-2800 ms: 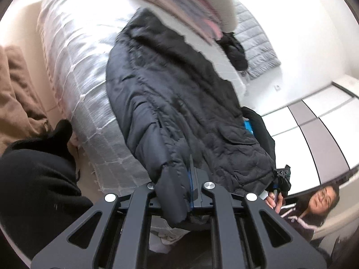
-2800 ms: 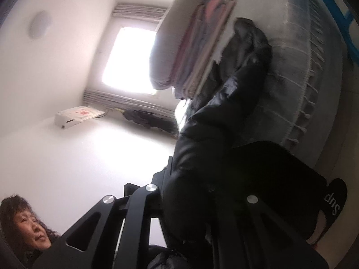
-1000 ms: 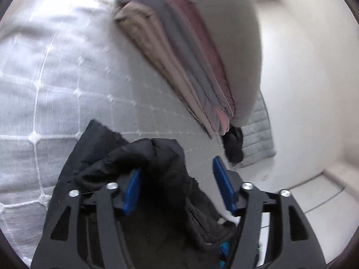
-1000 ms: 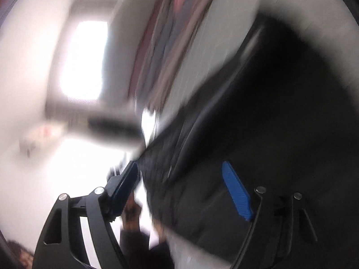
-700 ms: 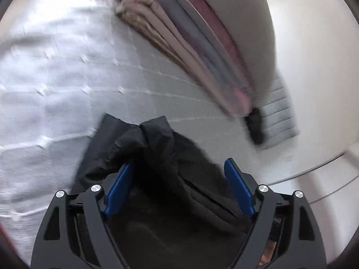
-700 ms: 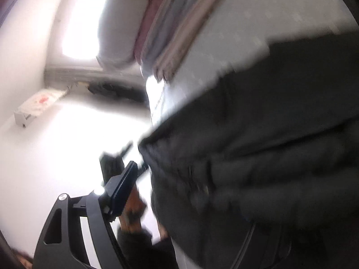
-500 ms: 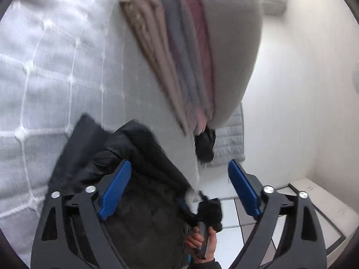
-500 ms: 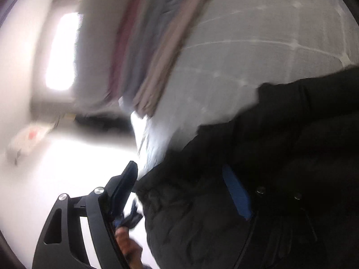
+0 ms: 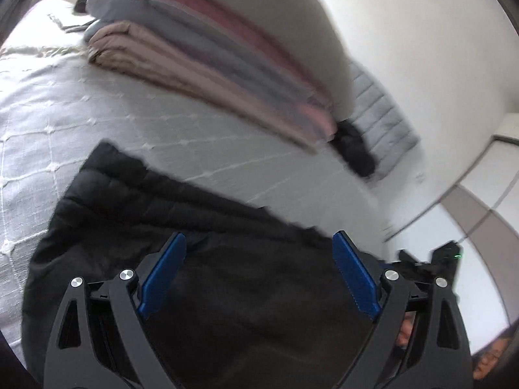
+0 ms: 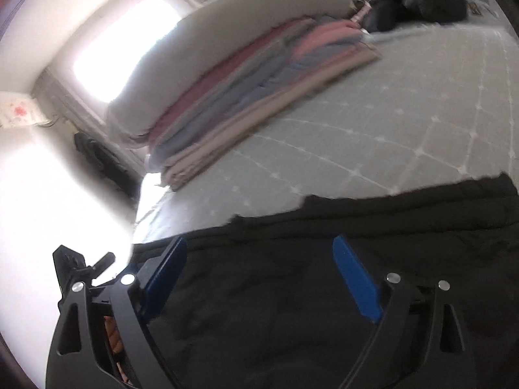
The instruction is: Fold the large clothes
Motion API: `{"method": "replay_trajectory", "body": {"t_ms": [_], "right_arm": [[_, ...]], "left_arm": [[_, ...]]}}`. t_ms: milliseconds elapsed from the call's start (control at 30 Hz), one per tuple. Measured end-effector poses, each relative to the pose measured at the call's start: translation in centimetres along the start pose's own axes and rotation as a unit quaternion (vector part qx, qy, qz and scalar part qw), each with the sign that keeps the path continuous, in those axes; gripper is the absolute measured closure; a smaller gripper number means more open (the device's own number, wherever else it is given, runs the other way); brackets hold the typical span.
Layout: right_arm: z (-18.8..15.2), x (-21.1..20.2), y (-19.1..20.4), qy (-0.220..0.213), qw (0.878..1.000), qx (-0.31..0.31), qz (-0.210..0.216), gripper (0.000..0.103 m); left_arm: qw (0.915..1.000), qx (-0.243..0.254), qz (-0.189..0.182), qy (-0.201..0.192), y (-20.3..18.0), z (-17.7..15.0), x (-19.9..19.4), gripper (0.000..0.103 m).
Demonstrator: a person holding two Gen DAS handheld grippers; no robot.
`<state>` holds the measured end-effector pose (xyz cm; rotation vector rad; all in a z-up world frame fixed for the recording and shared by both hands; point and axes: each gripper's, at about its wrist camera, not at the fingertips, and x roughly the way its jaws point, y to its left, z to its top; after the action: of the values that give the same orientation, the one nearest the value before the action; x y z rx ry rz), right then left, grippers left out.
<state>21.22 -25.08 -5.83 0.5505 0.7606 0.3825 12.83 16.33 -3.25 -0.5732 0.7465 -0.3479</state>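
My left gripper (image 9: 259,269) has its jaws wide apart. They have just been opening, and the blue pads (image 9: 162,275) stand clear of the cloth on both sides, so I grasp nothing with it. Under and between them lies the black padded jacket (image 9: 136,214), folded flat on the bed (image 9: 48,103), which has a pale grey cover with a stitched grid. The far edge of the jacket runs across the cover, in front of my fingers.

My right gripper (image 10: 261,272) is released too. Its jaws have also just been opening, and its blue pads (image 10: 355,282) do not press on anything. The same jacket (image 10: 405,214) fills the lower part of this view and lies flat on the cover (image 10: 405,103).

Behind the jacket, well apart from it, a stack of folded blankets (image 9: 201,52) in beige, grey and pink lies on the bed, with a thick pale quilt (image 10: 227,26) on top. Another dark garment (image 10: 418,0) lies farther away on the bed. In the right wrist view a bright window (image 10: 126,42) is behind the stack.
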Motion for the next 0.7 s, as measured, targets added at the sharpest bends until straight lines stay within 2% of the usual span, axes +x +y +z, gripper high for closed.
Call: {"method": "replay_trajectory", "body": {"t_ms": [67, 167, 300, 400, 533, 600, 700], "right_arm": [[0.2, 1.3, -2.2, 0.002, 1.000, 0.014, -0.012, 0.015], [0.7, 3.9, -4.5, 0.009, 0.999, 0.038, -0.009, 0.015], [1.0, 5.3, -4.7, 0.020, 0.999, 0.031, -0.017, 0.015], [0.9, 2.5, -3.2, -0.002, 1.000, 0.016, -0.001, 0.015], [1.1, -3.2, -1.5, -0.057, 0.997, -0.033, -0.028, 0.015], [0.7, -5.1, -2.9, -0.081, 0.995, -0.032, -0.059, 0.015], [-0.7, -4.4, -8.0, -0.051, 0.995, 0.039, -0.077, 0.015]], "left_arm": [[0.9998, -0.016, 0.011, 0.005, 1.3, 0.4, 2.0, 0.016], [0.9997, -0.011, 0.022, 0.002, 1.9, 1.1, 3.4, 0.016], [0.9987, 0.015, 0.046, 0.015, 2.1, 1.0, 4.9, 0.016], [0.9981, 0.019, 0.058, 0.011, 1.7, 1.6, 4.2, 0.016], [0.9980, 0.046, 0.040, -0.021, -0.2, 1.7, 1.2, 0.016], [0.9972, 0.054, 0.047, -0.022, -0.1, 1.4, 1.2, 0.016], [0.9968, 0.044, 0.066, 0.010, 1.7, 0.4, 3.2, 0.016]]}}
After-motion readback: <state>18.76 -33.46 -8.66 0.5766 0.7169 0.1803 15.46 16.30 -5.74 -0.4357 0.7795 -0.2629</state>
